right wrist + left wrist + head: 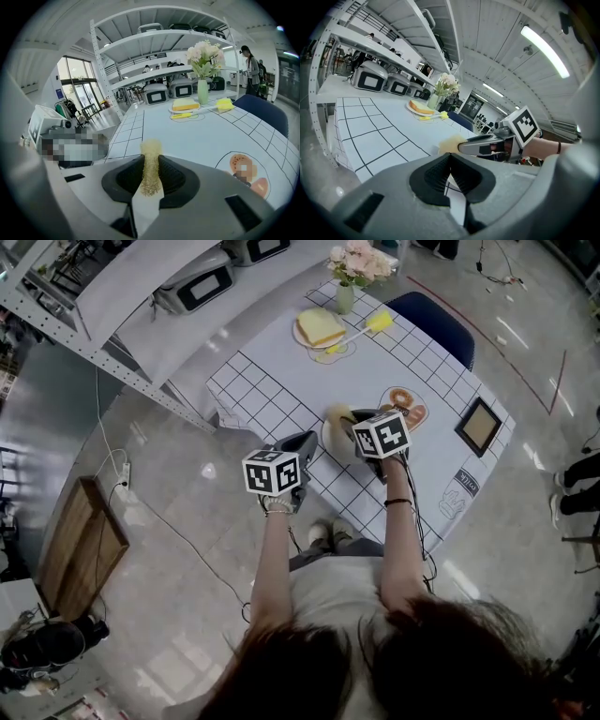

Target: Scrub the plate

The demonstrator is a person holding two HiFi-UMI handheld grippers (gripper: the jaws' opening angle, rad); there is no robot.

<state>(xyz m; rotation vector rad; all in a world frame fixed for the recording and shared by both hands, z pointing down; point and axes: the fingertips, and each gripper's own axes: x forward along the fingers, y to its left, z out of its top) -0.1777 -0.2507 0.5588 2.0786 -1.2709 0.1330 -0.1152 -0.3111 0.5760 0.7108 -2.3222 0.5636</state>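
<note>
We see the gridded desk (pixel 272 395) carrying the white plate (pixel 331 442) near its front edge; the left gripper (pixel 450 155) holds its jaws together at the plate's rim, the right gripper (pixel 151 158) has its jaws clamped on a yellow scourer (pixel 151 146)

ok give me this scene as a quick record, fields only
left gripper: jaws shut on a thin white edge, apparently the rim of the plate
right gripper: jaws shut on a yellow sponge
sponge position: at the plate, contact unclear
table: white cloth, black grid
far end: toast, flower vase
</note>
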